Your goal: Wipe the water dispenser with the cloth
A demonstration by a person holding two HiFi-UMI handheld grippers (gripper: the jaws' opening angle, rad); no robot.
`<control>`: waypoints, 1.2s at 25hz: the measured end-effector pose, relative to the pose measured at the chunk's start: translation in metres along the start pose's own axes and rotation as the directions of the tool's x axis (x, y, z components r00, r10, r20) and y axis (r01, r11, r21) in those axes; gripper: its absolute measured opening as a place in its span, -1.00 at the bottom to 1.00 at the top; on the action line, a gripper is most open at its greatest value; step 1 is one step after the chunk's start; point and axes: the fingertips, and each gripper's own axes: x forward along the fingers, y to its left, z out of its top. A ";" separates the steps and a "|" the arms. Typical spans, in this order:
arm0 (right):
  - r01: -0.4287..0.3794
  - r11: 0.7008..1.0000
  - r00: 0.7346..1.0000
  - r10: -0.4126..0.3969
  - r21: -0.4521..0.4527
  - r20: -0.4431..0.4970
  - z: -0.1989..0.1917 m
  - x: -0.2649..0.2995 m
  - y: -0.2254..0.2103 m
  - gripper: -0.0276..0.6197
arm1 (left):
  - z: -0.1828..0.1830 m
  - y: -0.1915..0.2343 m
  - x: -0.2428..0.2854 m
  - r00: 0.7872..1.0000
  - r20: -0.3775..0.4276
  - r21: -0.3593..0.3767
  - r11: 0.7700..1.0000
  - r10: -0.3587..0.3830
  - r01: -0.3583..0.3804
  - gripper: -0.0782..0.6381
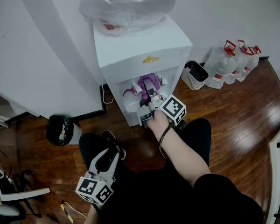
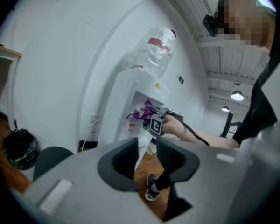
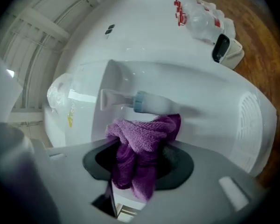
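So my right hand-held gripper (image 3: 137, 160) is pinching the purple cloth (image 3: 141, 141). It's a bunched-up wad squeezed between the jaws, with some hanging out below them. I've got it pushed into the recess at the front of the dispenser (image 1: 140, 48), where the taps are. In the right gripper view the top of the wad sits right up against the tap (image 3: 147, 101) with the blue ring, and looks to be touching it. That view is rolled over sideways, so the dispenser lies across it. My left hand-held gripper (image 2: 147, 157) is doing nothing. Its jaws are a little apart with nothing between them, and through the gap I only see floor (image 2: 142, 174) and my shoe (image 2: 152, 188). It hangs low over my leg, well apart from the dispenser and pointing towards it. The big bottle (image 1: 128, 3) on top of the dispenser is wrapped in clear plastic. Off to the right a few jugs (image 1: 231, 62) with red handles stand against the wall, with a small white bin (image 1: 194, 74) just beside the dispenser. There's also a black bag (image 1: 60, 129) on the floor to the left.
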 end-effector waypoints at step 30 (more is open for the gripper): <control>0.063 0.419 0.798 -0.566 -0.906 -0.206 -0.072 -0.022 -0.143 -0.33 | 0.007 0.017 -0.009 0.999 0.036 -0.009 0.999 0.037 -0.036 -0.38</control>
